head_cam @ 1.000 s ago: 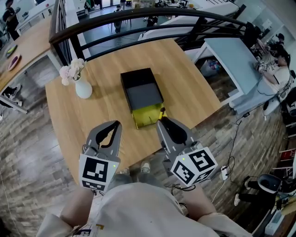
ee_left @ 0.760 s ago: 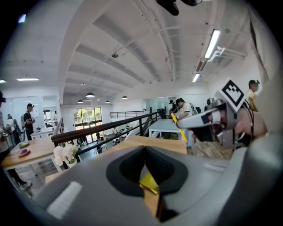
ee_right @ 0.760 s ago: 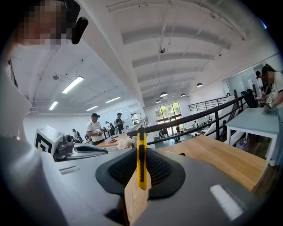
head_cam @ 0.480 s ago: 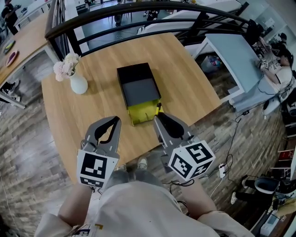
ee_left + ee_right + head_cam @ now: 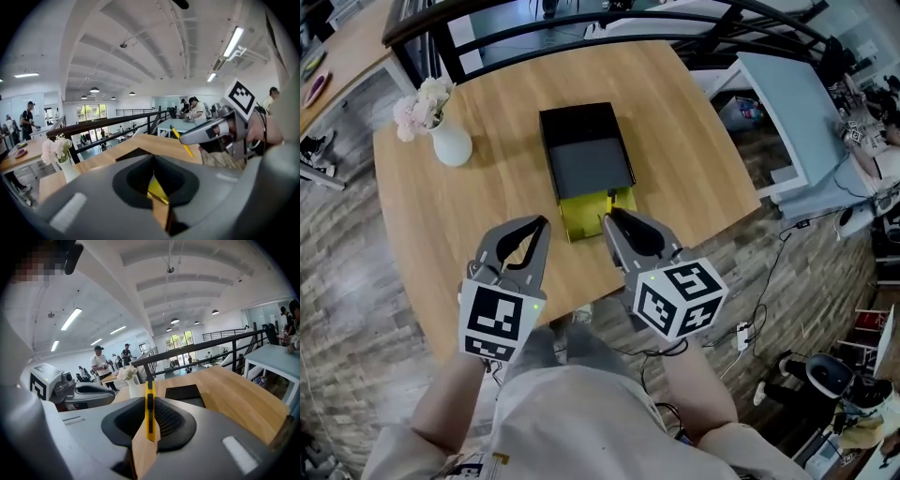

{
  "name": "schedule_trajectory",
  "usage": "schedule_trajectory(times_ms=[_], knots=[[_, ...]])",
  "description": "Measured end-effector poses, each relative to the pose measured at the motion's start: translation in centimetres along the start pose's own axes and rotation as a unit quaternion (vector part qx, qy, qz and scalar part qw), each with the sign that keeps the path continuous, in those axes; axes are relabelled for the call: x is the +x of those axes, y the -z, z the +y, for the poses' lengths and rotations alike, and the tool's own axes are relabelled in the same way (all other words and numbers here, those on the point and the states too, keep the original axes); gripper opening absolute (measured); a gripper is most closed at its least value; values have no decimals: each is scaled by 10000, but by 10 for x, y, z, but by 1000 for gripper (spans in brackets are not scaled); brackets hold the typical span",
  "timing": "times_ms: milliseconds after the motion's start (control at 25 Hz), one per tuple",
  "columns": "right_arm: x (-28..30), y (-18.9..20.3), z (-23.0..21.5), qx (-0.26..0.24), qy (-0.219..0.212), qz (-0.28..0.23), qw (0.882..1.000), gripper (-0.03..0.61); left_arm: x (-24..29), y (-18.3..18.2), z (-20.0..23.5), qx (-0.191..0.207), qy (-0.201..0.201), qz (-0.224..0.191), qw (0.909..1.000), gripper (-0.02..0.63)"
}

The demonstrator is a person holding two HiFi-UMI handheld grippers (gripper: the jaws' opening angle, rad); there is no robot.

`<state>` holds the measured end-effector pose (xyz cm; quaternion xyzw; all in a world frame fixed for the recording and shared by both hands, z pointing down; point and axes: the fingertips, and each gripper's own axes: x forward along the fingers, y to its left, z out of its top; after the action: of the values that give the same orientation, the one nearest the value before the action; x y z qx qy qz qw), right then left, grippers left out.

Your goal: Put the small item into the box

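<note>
A black box (image 5: 586, 150) lies open on the round wooden table (image 5: 694, 141), with a yellow part (image 5: 579, 214) at its near end. My right gripper (image 5: 606, 218) is shut on a slim yellow utility knife (image 5: 150, 404), which stands upright between the jaws. Its tips hang at the near edge of the yellow part. In the left gripper view the knife (image 5: 181, 141) sticks up from the right gripper's tip. My left gripper (image 5: 541, 225) hovers just left of the box's near end, shut and empty.
A white vase of pale flowers (image 5: 441, 131) stands at the table's far left. A black railing (image 5: 581, 37) runs behind the table. To the right, lower down, are a pale blue desk (image 5: 797, 103) and cables on the floor.
Both grippers have moved forward toward the box. The right gripper's tip with the knife now sits at the yellow end rather than to its right.
</note>
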<state>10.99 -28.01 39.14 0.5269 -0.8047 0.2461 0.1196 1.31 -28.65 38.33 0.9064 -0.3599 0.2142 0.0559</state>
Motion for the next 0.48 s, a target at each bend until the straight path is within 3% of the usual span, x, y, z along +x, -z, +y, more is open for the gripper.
schedule_trajectory(times_ms=[480], knots=[[79,74,-39,252,-70,893,9957,63,74,75,20,-284,76,656,9974,3]])
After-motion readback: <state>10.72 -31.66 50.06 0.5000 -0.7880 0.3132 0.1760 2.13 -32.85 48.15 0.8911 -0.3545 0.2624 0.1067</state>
